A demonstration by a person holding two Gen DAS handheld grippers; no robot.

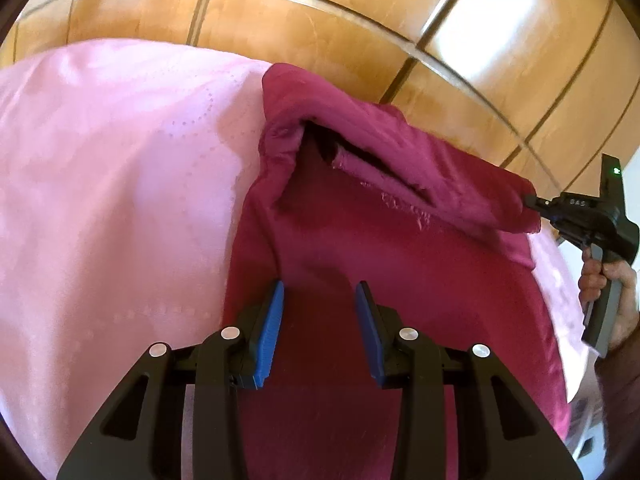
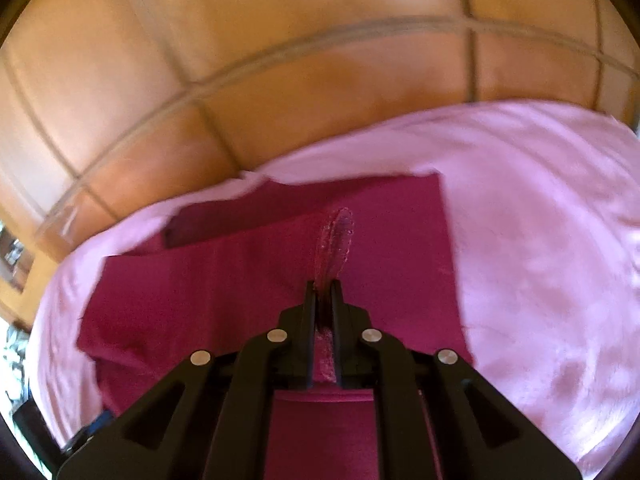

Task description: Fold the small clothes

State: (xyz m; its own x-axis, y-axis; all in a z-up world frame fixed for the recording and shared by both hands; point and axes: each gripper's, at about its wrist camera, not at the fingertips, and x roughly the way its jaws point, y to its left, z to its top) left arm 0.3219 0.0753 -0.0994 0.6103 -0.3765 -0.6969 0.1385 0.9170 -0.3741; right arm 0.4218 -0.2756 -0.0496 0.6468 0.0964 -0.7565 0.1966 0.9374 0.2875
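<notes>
Left wrist view, garment: we see the dark red garment [image 1: 360, 280] filling the centre and lower right of the frame, lying on the pink cloth [image 1: 120, 200].
Left wrist view, left gripper: our left gripper [image 1: 320, 292] at lower centre has its blue pads [image 1: 272, 332] spread apart, nothing between them, poised over the red fabric.
Left wrist view, right gripper: at the right edge our right gripper [image 1: 532, 202] pinches the garment's edge and lifts a flap off the layer below.
Right wrist view, grip: our right gripper [image 2: 323, 286] at lower centre is clamped onto a raised ridge of the garment [image 2: 240, 280]; the frame is blurred.
Right wrist view, surroundings: pink cloth [image 2: 540, 240] to the right, tiled floor [image 2: 240, 60] across the top.
Step in hand: we judge a fold is mid-way, the flap being carried over.
Next move: we'd lay the flap flat on the lower layer, then release; the free left could pin or grasp the near fabric.
</notes>
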